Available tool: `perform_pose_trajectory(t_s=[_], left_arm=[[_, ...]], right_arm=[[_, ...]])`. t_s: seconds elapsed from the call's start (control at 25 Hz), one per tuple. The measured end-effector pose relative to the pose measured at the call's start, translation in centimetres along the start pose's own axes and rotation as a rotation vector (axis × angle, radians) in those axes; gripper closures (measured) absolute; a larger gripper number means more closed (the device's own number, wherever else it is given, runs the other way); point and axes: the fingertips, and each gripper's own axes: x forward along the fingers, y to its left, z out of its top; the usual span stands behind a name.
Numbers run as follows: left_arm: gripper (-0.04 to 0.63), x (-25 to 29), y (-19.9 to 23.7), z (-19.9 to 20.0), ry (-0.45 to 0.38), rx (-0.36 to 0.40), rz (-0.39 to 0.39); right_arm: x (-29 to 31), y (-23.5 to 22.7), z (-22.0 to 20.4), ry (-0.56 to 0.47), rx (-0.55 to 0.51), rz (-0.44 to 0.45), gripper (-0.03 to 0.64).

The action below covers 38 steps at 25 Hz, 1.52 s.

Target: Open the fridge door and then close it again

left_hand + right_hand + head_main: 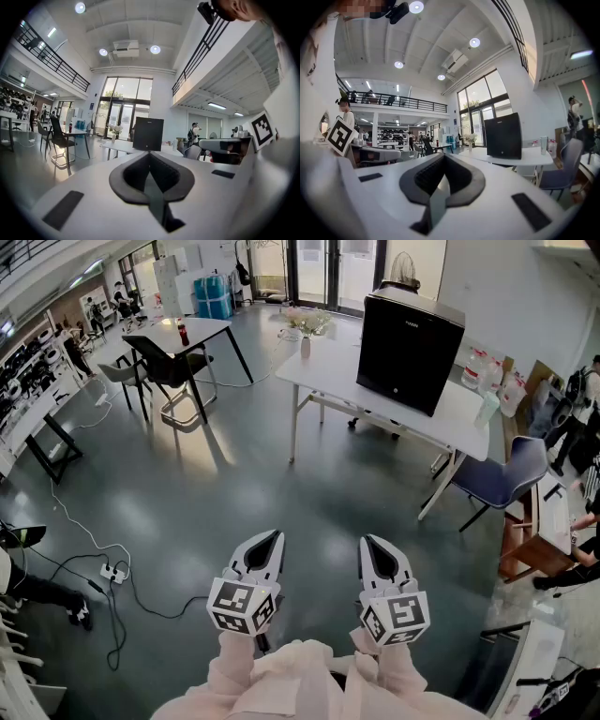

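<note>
Fridge (410, 338) door shut, on white table (323, 371) | grey floor (234, 493) | L gripper (273, 536), R gripper (368, 540): jaws together, empty

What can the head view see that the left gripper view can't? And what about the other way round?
Only the head view shows the floor close by, with a white power strip and a black cable lying on it. Only the left gripper view shows the ceiling lights high up. Both show the black fridge, its door closed, standing on the white table, and the vase of flowers on that same table.
</note>
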Motion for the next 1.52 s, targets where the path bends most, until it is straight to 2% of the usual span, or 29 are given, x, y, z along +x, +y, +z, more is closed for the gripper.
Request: perform_pose_trajectory(t_s=[0.64,0.96,1.28,1.52], left_arm=[[0.584,-0.9,3.8,0.9,-0.022,-0.004,0.002],[0.584,-1.0,6.6,0.0,-0.007,-0.014,-0.020],[0.584,1.6,9.1,-0.3,0.005,-0.037,-0.032],[0.583,5.0,10.7,0.0,0.011,-0.043,-0.023]], right_arm=[[3.3,1.6,-0.6,0.038,-0.001,-0.033,0.606],[5.1,3.2,-1.3,0.028,0.027,-0.063,0.606],[8.0,2.1,-2.1,0.052,0.031,-0.095,0.606],[11.7,0.2,-2.3,0.068,0.031,-0.081,0.606]])
